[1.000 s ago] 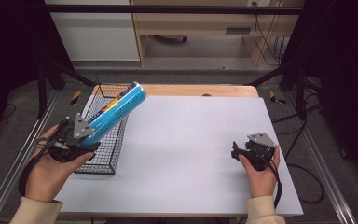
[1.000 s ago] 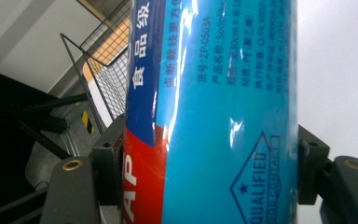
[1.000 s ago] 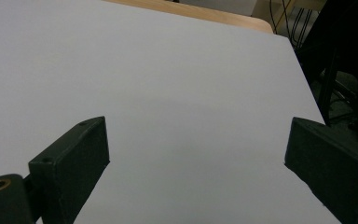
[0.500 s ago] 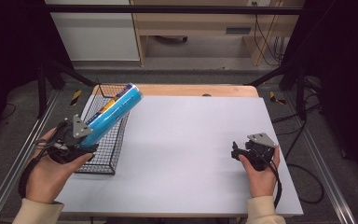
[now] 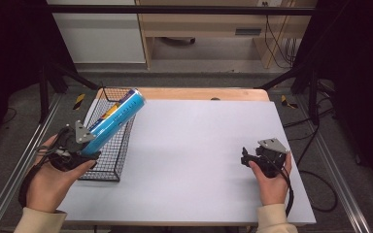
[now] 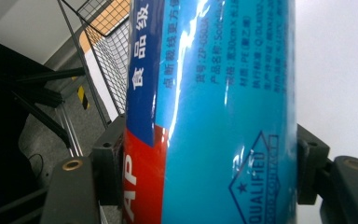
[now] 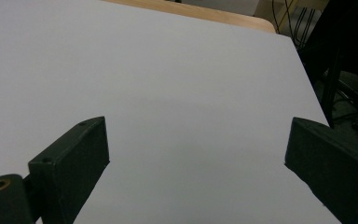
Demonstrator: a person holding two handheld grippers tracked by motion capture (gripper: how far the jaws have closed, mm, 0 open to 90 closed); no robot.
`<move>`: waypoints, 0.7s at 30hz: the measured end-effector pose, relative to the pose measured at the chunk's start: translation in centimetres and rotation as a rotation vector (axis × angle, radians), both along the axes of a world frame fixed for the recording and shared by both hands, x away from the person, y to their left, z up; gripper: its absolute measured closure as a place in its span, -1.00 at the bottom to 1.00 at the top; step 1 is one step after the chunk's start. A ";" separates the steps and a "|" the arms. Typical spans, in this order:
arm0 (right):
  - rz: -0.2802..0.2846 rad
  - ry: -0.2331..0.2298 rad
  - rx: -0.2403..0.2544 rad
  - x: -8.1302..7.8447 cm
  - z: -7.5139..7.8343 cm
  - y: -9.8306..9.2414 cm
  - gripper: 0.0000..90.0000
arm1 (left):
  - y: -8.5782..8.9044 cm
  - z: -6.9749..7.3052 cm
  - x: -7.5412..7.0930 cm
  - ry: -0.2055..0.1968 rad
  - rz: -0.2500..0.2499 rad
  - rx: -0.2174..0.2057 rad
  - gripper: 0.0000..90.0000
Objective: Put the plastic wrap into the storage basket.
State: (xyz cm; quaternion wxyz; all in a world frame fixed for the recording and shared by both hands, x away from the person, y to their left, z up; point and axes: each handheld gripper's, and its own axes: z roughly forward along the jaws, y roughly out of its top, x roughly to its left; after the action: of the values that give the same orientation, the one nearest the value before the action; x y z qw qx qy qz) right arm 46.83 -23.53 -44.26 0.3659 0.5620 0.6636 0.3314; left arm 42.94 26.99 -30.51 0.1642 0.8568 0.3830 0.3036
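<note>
A long blue tube (image 5: 115,120) with printed labels slants up and away over the black wire basket (image 5: 108,160) at the table's left. My left gripper (image 5: 88,148) is shut on the tube's lower end; in the left gripper view the tube (image 6: 214,112) sits squeezed between both black pads. My right gripper (image 5: 245,158) rests low over the white table (image 5: 194,145) at the right, held in a hand, jaws wide apart. In the right gripper view its gripper (image 7: 196,154) has nothing between the jaws, just bare table.
The basket stands along the table's left edge, with something yellow inside at its far end (image 5: 110,110). A wooden strip (image 5: 199,93) borders the table's far edge. Black frame legs and cables stand on the floor around the table.
</note>
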 end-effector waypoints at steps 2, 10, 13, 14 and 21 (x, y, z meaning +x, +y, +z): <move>0.003 -0.002 -0.001 0.0 0.0 0.0 -0.86 | 0.0 -0.1 0.0 0.002 0.004 0.003 -0.30; 0.002 0.007 -0.001 0.0 0.0 0.1 -0.86 | 0.2 -0.3 0.3 0.035 0.035 -0.003 -0.30; 0.003 0.010 -0.001 0.0 0.0 0.1 -0.86 | 0.3 -0.6 0.8 0.058 0.055 -0.005 -0.30; 0.004 0.014 0.006 0.0 0.0 0.1 -0.86 | 0.4 -0.7 1.0 0.066 0.062 -0.004 -0.29; 0.009 0.010 0.009 0.0 0.0 0.1 -0.86 | 1.1 -1.7 2.3 0.124 0.113 -0.001 -0.29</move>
State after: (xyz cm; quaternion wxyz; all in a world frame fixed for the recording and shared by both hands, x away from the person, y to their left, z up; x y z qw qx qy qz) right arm 46.87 -23.39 -44.30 0.3584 0.5626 0.6664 0.3332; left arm 45.23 28.11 -32.18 0.1230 0.8509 0.4404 0.2587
